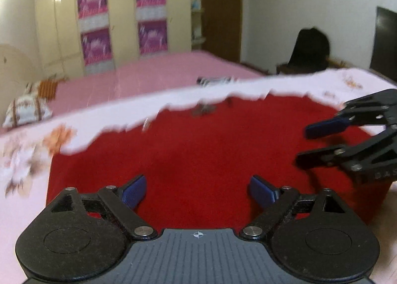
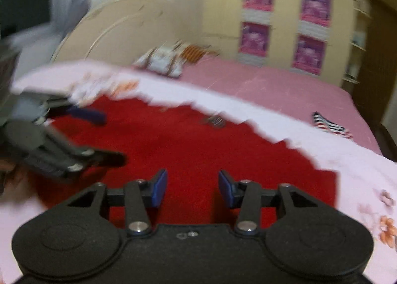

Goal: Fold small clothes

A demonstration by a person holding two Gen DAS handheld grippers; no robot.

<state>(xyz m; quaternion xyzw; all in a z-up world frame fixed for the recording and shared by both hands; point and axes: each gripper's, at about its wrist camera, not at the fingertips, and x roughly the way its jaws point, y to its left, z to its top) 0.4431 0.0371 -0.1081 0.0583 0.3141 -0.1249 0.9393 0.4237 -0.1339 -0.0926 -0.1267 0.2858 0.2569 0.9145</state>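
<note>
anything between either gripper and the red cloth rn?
Nothing visible. The red cloth lies flat on the floral sheet, right under both. The left gripper and right gripper are open with only bare cloth between the fingers. A small dark mark sits near the cloth's far edge; too blurred to identify.

Red garment (image 1: pixel 198 155) lies on a pale pink sheet (image 1: pixel 24 209) (orange-brown floral print); striped cloth (image 2: pixel 331 126) beyond.

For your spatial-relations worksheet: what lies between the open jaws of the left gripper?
Only bare red cloth shows between the left gripper jaws in the left wrist view; nothing is gripped.
</note>
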